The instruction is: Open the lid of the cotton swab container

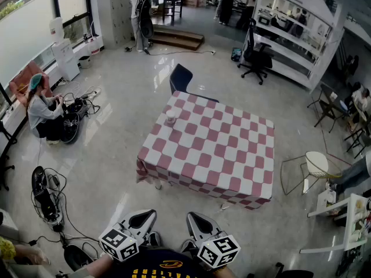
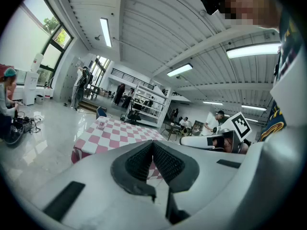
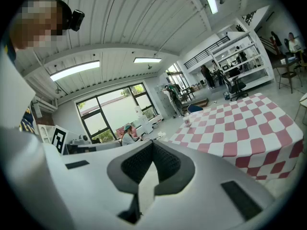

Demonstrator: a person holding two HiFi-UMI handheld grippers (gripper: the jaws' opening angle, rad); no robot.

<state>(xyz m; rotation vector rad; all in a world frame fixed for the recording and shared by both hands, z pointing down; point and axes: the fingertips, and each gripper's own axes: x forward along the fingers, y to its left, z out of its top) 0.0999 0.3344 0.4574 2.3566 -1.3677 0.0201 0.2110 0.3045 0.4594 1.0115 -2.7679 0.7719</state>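
A: Checkered table (image 1: 214,149), centre. Left gripper (image 1: 146,215) and right gripper (image 1: 193,218) at 6 o'clock, well apart from it, jaws pressed together, nothing between.

B: Cotton swab container (image 1: 170,117), upright, near table's 10 o'clock corner; roughly 12 o'clock from both, likely nearer the left.

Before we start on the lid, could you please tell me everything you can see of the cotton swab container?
The cotton swab container is a small round tub, pale on top and pinkish below. It stands upright near the far left corner of the pink and white checked table and touches only the cloth. Its lid looks on, but it is too small to be sure. The left tool and right tool, both shut and empty, are far from it.
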